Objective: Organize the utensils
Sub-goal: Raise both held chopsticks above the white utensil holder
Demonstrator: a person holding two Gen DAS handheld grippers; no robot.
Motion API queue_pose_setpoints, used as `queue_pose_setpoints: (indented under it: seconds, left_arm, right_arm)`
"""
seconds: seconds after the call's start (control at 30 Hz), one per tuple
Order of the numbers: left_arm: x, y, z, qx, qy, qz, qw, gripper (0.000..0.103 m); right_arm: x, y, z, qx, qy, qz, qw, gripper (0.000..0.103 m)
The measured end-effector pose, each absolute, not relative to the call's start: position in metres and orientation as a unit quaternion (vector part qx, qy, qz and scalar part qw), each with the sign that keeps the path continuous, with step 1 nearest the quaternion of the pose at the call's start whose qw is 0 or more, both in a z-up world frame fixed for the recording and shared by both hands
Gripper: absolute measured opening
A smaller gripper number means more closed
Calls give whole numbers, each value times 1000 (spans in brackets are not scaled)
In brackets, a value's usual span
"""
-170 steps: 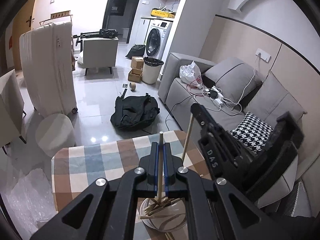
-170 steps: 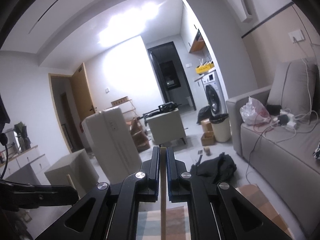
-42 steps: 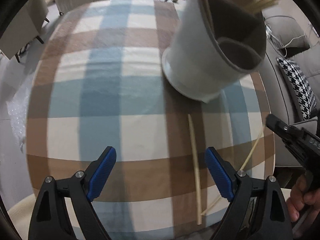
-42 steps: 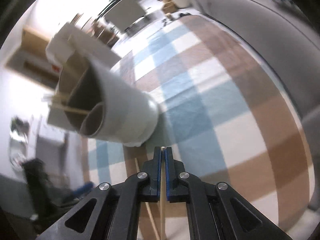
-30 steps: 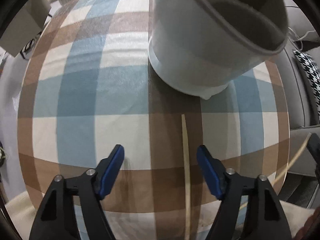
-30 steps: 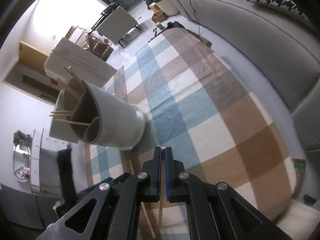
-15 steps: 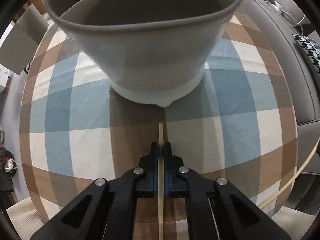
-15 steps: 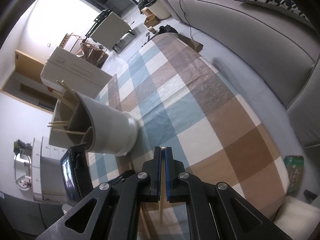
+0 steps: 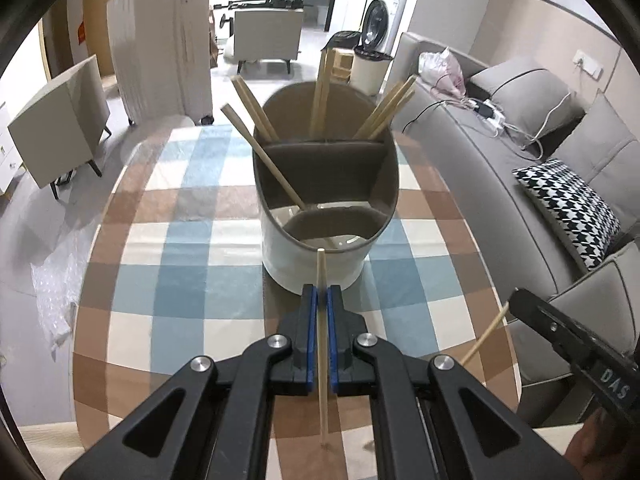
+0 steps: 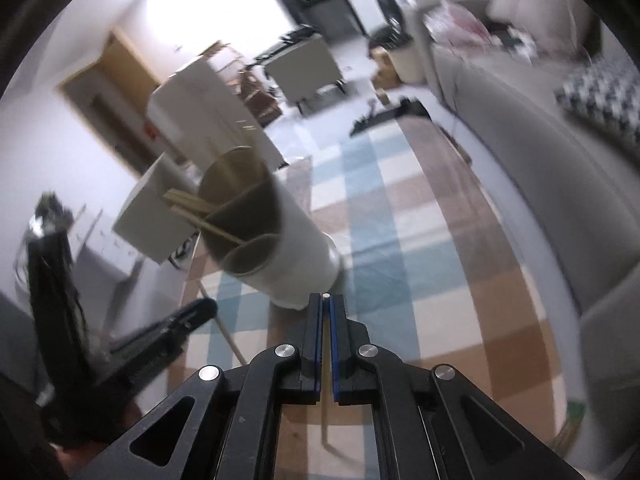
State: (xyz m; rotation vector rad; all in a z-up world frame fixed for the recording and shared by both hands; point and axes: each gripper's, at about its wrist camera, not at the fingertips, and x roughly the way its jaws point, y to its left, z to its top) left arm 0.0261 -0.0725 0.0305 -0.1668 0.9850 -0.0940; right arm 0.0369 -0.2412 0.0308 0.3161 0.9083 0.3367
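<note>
Several chopsticks (image 9: 320,92) already stand in the holder (image 9: 320,256), while each tool, left (image 9: 322,300) and right (image 10: 326,312), grips one stick awaiting deposit.

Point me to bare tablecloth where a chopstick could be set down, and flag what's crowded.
Free: the checked tablecloth left of the utensil holder, out to the table's left edge, and the strip between the holder and the sofa-side edge. Crowded: the holder's back compartment, full of chopsticks, and the near edge, where both tools meet.
</note>
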Motion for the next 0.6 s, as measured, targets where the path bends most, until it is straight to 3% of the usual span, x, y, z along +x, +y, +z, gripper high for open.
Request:
queue_pose_setpoints:
  seconds: [0.6]
  left_arm:
    - [15,-62,61,-67,433,-94,894,1]
  right_arm:
    - [4,-211,62,91,370,167,910,2]
